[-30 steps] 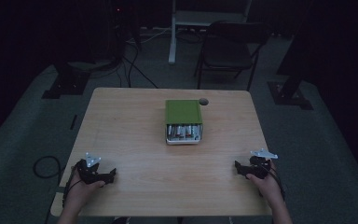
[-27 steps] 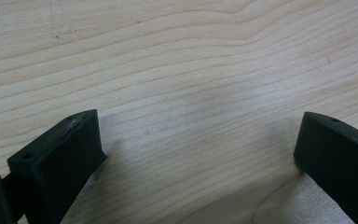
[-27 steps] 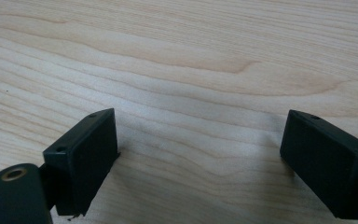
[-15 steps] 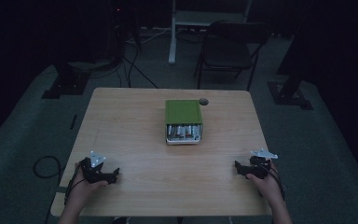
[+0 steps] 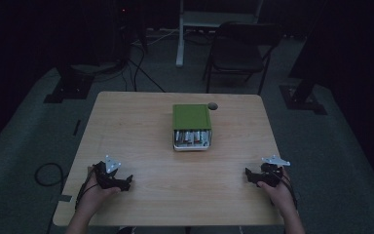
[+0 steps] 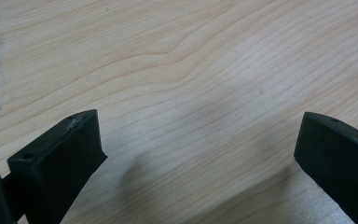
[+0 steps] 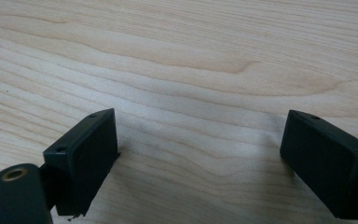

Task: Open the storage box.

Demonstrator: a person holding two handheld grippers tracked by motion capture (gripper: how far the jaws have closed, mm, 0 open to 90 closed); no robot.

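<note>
Left gripper view: blocky matte-black left gripper [image 6: 200, 154] gapes over grained wooden table [image 6: 205, 60].

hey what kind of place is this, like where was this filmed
Probably a dim recording lab or studio, not a home. A lone wooden table stands on grey carpet, with cables and stand bases on the floor behind it and a folding chair pushed back.

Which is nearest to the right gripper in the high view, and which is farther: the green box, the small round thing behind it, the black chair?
From the right gripper, whose jaws stand open:
1. The green box, at the middle of the table, open end toward the person.
2. The small round thing, at the box's far right corner.
3. The black chair, on the floor beyond the table.
</note>
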